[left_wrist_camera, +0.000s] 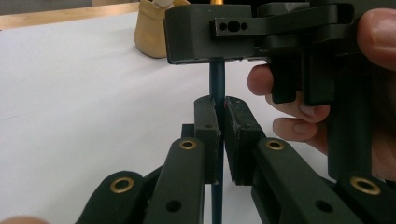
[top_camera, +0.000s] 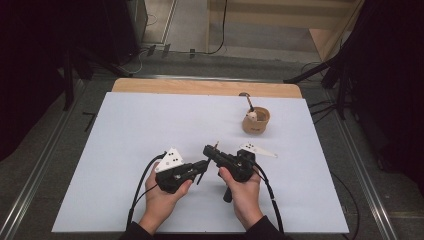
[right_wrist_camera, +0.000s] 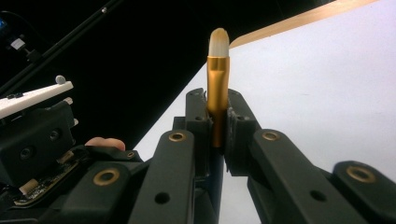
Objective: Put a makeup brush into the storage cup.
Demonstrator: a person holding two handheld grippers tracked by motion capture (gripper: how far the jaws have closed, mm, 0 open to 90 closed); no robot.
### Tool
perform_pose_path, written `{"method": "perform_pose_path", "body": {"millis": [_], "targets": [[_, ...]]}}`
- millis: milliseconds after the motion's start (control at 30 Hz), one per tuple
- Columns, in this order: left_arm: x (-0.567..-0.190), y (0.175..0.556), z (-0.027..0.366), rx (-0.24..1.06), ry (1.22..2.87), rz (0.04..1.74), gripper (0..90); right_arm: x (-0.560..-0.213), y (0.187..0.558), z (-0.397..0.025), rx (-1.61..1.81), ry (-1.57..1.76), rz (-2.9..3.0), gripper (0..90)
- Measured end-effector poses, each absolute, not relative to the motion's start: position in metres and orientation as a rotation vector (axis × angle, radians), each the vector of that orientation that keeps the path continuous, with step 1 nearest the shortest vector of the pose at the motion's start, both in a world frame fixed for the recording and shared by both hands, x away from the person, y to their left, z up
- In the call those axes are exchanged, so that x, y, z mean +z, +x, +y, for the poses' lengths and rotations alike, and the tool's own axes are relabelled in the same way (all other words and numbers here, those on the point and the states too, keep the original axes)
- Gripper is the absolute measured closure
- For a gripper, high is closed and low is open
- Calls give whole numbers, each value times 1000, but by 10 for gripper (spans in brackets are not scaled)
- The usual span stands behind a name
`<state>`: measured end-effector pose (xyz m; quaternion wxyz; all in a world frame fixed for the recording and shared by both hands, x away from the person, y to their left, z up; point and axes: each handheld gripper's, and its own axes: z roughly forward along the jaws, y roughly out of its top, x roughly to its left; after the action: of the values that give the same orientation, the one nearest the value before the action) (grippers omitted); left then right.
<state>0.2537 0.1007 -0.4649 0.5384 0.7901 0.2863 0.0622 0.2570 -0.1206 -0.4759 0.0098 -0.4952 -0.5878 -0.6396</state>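
Both grippers clamp one paintbrush (right_wrist_camera: 217, 70): left gripper (left_wrist_camera: 219, 126) on its handle, right gripper (right_wrist_camera: 217, 116) on its ferrule.

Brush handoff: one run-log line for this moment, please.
left gripper: shut on brush handle | right gripper: shut on brush ferrule | cup: far right, untouched

This looks like a recording lab or studio, not a home. The counter (top_camera: 130, 150) is covered by a plain white sheet, with a strip of bare wood (top_camera: 200, 87) showing at its far edge. Dark curtains (top_camera: 30, 60) hang on both sides, and black stand legs (top_camera: 310, 75) splay out on the grey floor (top_camera: 45, 165). Cables (top_camera: 220, 30) trail across the floor at the back, past a pale wooden panel (top_camera: 280, 20). A metal rail (top_camera: 360, 170) runs alongside the counter.
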Motion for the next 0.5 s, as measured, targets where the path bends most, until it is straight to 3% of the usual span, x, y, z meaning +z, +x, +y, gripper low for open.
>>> {"method": "perform_pose_path", "body": {"millis": [200,500], "targets": [[-468,257,102,92,1849,679,834,-475,256,-122,-2021,-1530,-1864,843],[-463,253,112,142,1781,685,476,-470,258,-134,-2060,-1570,-1906,843]]}}
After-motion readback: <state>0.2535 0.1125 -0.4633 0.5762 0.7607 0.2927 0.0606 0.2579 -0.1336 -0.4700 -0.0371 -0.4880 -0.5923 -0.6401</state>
